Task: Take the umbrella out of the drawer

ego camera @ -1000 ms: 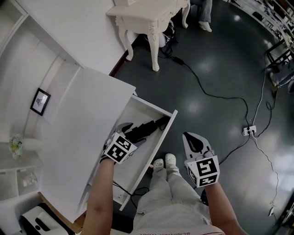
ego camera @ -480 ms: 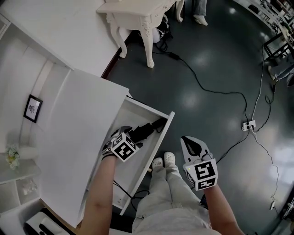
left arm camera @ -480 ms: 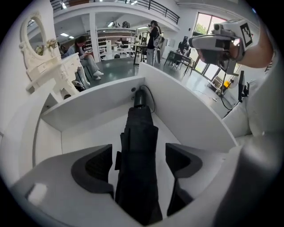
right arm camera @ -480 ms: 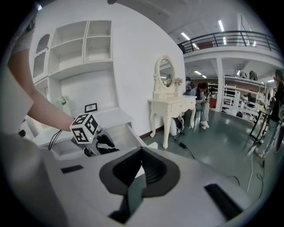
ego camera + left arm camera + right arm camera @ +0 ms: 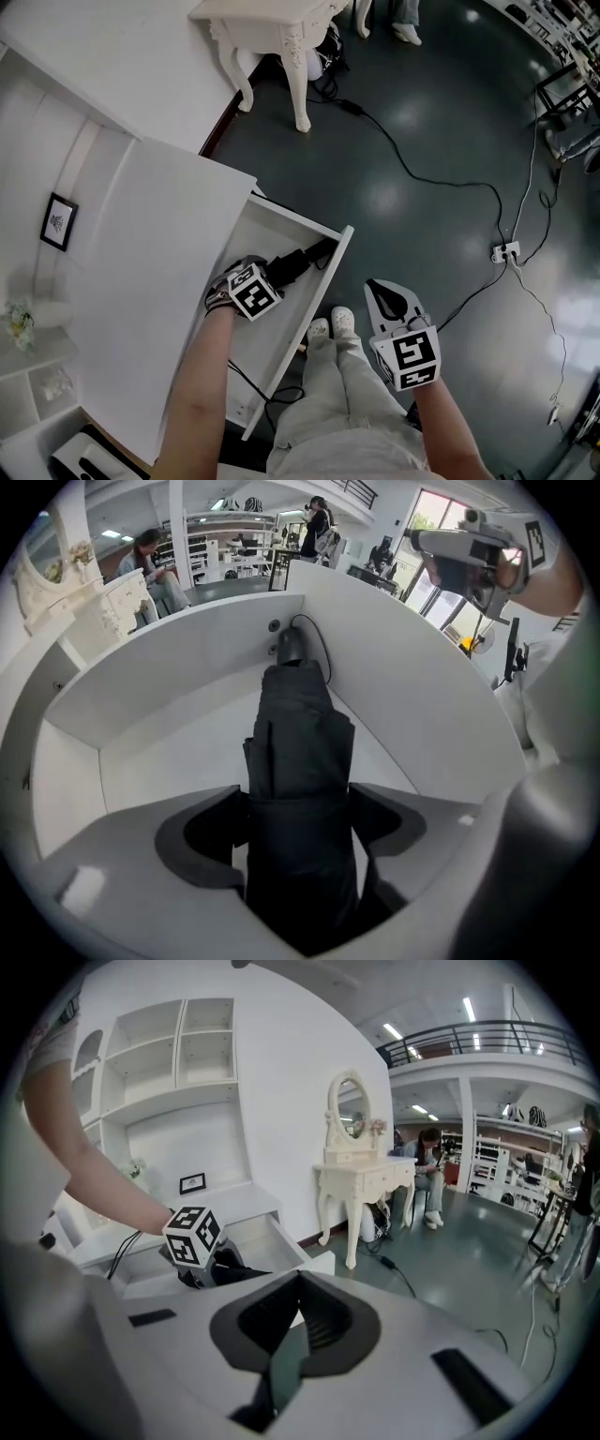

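Note:
A black folded umbrella (image 5: 305, 260) lies lengthwise in the open white drawer (image 5: 323, 281), its handle toward the far end. My left gripper (image 5: 272, 274) reaches down into the drawer and is shut on the umbrella. In the left gripper view the umbrella (image 5: 300, 733) fills the gap between the jaws of the left gripper (image 5: 298, 808), and the drawer walls (image 5: 403, 696) rise on both sides. My right gripper (image 5: 384, 289) hangs outside the drawer over the dark floor, shut with nothing in it. In the right gripper view the right gripper (image 5: 298, 1321) points toward the drawer (image 5: 272, 1241).
The drawer sticks out of a white cabinet (image 5: 159, 253) with a framed picture (image 5: 58, 222) on a shelf. A white dressing table (image 5: 281, 23) stands beyond. A cable (image 5: 422, 178) and power strip (image 5: 506, 251) lie on the floor. The person's feet (image 5: 333, 326) are beside the drawer front.
The left gripper's jaws have closed in on the umbrella, which stays in the drawer. The head view has shifted a little. The right gripper has held its place.

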Available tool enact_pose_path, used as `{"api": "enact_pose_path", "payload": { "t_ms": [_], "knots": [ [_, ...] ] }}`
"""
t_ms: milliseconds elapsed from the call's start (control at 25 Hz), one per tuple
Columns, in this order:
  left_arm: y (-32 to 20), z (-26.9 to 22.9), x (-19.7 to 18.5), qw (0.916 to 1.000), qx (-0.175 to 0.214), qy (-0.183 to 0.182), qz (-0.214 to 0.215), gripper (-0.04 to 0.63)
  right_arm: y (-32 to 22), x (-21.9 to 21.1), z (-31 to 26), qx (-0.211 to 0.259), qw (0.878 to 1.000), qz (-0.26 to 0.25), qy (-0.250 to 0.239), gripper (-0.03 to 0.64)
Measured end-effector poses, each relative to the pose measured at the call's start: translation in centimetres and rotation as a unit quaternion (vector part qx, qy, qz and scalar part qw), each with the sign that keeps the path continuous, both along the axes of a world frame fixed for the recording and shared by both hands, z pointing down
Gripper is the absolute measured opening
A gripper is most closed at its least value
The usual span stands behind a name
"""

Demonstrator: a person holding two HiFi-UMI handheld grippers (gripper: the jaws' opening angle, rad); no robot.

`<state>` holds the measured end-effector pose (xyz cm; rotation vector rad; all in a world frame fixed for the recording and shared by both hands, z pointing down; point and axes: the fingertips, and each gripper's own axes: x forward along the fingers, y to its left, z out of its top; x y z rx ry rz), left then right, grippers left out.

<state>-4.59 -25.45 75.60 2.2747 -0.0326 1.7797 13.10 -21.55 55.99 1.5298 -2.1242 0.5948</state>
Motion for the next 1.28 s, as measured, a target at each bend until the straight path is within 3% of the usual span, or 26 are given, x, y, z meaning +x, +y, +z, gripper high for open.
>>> {"api": "enact_pose_path", "payload": {
  "t_ms": [320, 560, 960, 1280],
  "knots": [
    [-0.7, 0.1, -0.1, 0.9994, 0.033, -0.012, -0.001, 0.287, 0.5, -0.3, 0.8, -0.009, 1.0, 0.004, -0.002, 0.005],
    [-0.5, -0.1, -0.1, 0.9989, 0.043, -0.018, -0.007, 0.275, 0.6, -0.4, 0.4, -0.003, 1.0, 0.001, -0.002, 0.005],
    [0.3, -1.4, -1.0, 0.9973, 0.046, -0.006, -0.056, 0.275, 0.4, 0.3, -0.7, 0.01, 1.0, 0.005, 0.001, 0.005],
    [-0.3, -4.1, -0.5, 0.9944, 0.077, 0.012, -0.071, 0.275, 0.0, 0.1, -2.4, 0.029, 1.0, -0.005, 0.002, 0.005]
  ]
}}
